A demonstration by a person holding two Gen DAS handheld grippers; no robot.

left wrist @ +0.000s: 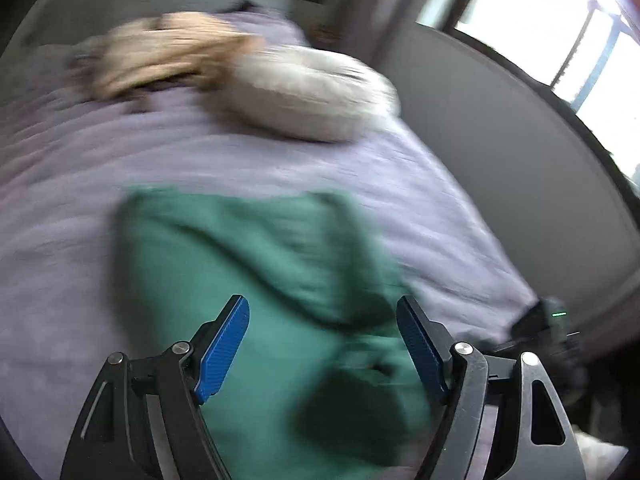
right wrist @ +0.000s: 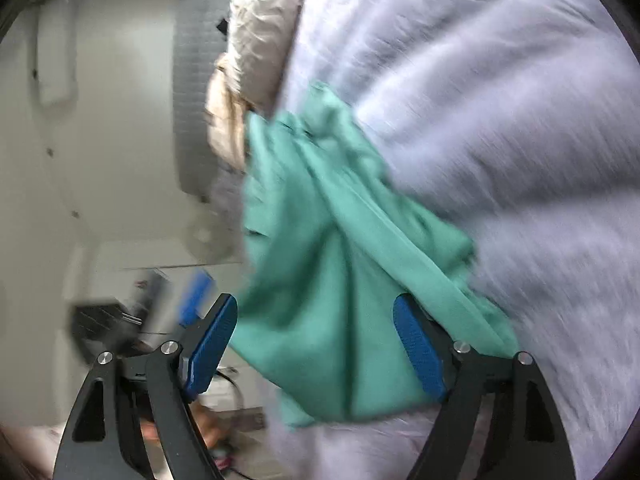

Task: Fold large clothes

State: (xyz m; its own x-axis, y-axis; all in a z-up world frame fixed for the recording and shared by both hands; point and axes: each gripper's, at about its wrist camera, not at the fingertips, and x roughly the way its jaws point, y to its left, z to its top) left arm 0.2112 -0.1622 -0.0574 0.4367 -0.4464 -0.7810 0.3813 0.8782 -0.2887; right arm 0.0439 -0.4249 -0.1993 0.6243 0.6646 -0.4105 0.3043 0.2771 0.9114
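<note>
A green garment [left wrist: 256,272] lies rumpled on the lilac bed sheet [left wrist: 60,208]. My left gripper [left wrist: 323,348] is open with its blue pads wide apart, just above the near part of the garment. In the right wrist view the same green garment [right wrist: 332,264] lies bunched at the bed's edge on the sheet [right wrist: 500,120]. My right gripper [right wrist: 314,346] is open over its near end, and nothing is held. Both views are blurred by motion.
A cream garment [left wrist: 312,92] and a tan one [left wrist: 160,56] lie heaped at the far side of the bed, also in the right wrist view [right wrist: 260,32]. A grey wall [left wrist: 500,152] and a bright window [left wrist: 560,20] lie to the right. The other gripper [left wrist: 552,328] shows at the bed's right edge.
</note>
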